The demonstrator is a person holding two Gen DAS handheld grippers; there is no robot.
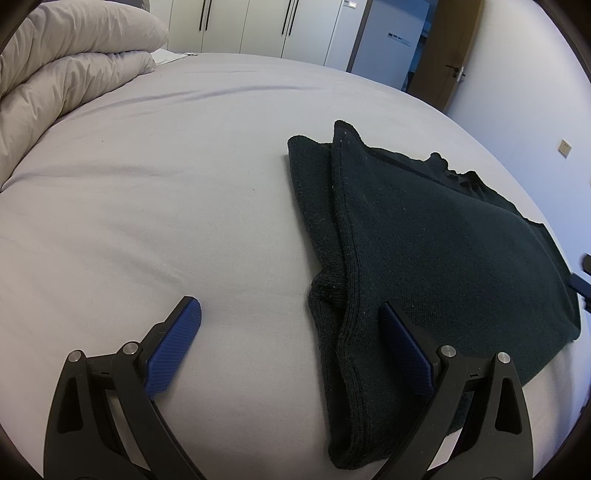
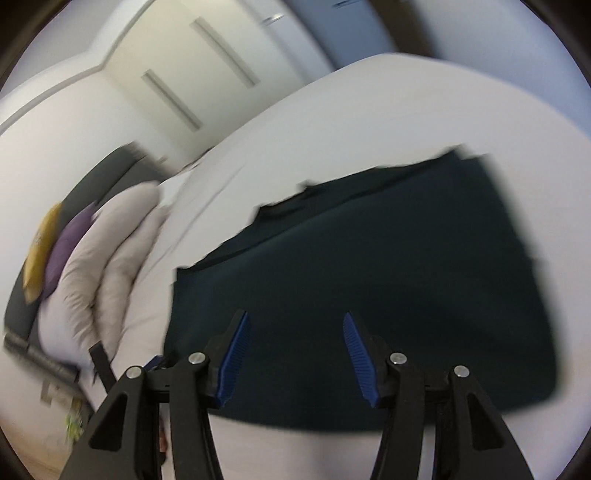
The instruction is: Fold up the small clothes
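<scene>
Left tool (image 1: 291, 314) gaping over the folded dark sweater (image 1: 424, 240)
Right tool (image 2: 295, 328) half-open, empty, above the sweater on the bed (image 1: 166, 166)

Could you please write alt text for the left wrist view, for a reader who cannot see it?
A dark knitted garment, folded, lies on a pale bed sheet. The left claw is open above its near edge, gripping nothing. A rumpled duvet sits far left, white wardrobes behind.

bed (image 1: 184, 147): pale sheet | duvet (image 1: 66, 74): bunched, far-left | wardrobe (image 1: 266, 26): white | door (image 1: 454, 55): brown
</scene>
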